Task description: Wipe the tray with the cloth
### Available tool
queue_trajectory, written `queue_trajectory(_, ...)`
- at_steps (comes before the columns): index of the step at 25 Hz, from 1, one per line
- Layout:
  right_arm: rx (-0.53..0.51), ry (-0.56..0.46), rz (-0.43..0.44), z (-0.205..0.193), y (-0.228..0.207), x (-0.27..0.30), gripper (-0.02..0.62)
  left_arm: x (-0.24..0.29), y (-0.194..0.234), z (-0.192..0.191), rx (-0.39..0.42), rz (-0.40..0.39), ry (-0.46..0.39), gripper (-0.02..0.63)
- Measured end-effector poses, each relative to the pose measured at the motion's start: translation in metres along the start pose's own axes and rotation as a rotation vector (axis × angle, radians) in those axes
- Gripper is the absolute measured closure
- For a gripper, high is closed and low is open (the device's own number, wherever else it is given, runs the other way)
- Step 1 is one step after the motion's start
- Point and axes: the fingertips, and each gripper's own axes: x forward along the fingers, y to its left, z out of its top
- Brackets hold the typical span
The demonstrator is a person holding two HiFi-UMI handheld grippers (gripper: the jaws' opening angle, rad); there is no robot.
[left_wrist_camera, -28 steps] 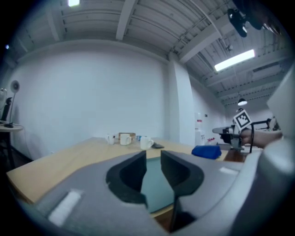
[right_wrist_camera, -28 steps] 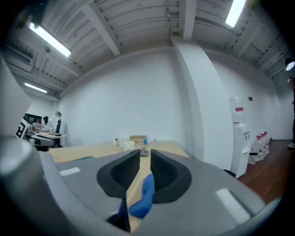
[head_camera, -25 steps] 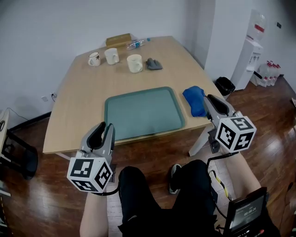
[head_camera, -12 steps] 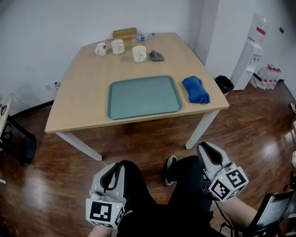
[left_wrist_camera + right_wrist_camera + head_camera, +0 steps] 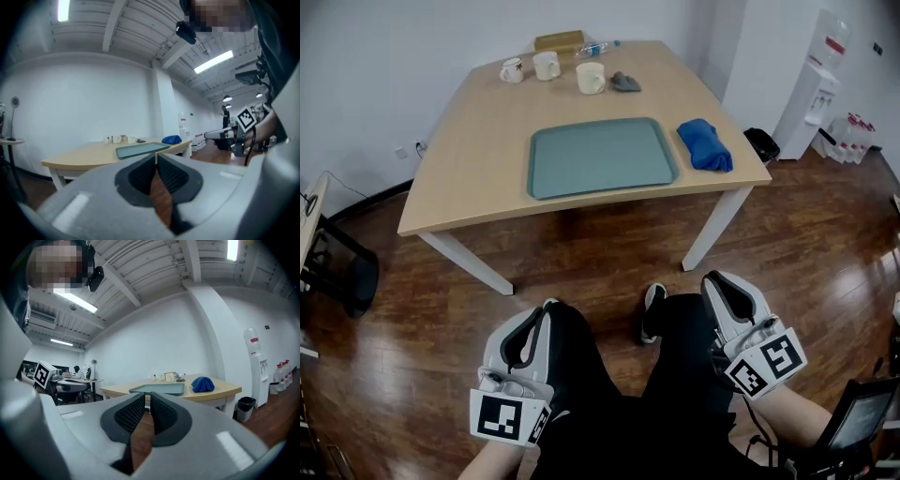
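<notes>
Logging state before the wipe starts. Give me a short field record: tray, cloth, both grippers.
tray: teal, empty, flat on the table
cloth: blue, bunched, on the table beside the tray's right edge, untouched
left gripper: low over the person's lap, off the table; jaws have just been closing, nothing between them
right gripper: same, over the other leg; jaws just closing, empty
wiping: not begun

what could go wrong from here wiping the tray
1. The left gripper and right gripper have just been closing on nothing; reaching in shut, they could shove the blue cloth instead of gripping it.
2. The blue cloth lies near the table corner, so a nudge may drop it.
3. Nothing holds the tray, so it may slide when wiped.
</notes>
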Motion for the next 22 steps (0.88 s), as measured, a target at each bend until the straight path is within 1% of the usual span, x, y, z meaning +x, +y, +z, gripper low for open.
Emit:
queue_trajectory(4,-0.04,0.028,-0.003,-0.011,0.022,-0.014,0.555,-0.019,0.002,-0.001,-0.002,0.01,-0.011,0.589)
queue_trajectory(7,-0.092,0.021,0.0,-0.013,0.037,-0.02,0.555,-0.029,0.004,0.001,0.013,0.024,-0.024,0.589)
queue_trajectory(9,-0.126,0.023,0.001,-0.015,0.044,-0.025,0.569,-0.036,0.003,0.0,0.02,0.028,-0.028,0.59)
queue_trajectory(15,-0.165,0.009,-0.009,-0.012,0.054,-0.037,0.571,-0.055,-0.001,-0.002,0.028,0.023,-0.024,0.594)
queue_trajectory(18,-0.192,0.001,-0.004,-0.011,0.059,-0.04,0.571,-0.06,-0.005,-0.004,0.042,0.017,-0.02,0.594)
queue_trajectory(22,-0.202,0.001,0.004,-0.011,0.063,-0.041,0.571,-0.064,-0.004,-0.006,0.054,0.017,-0.015,0.595)
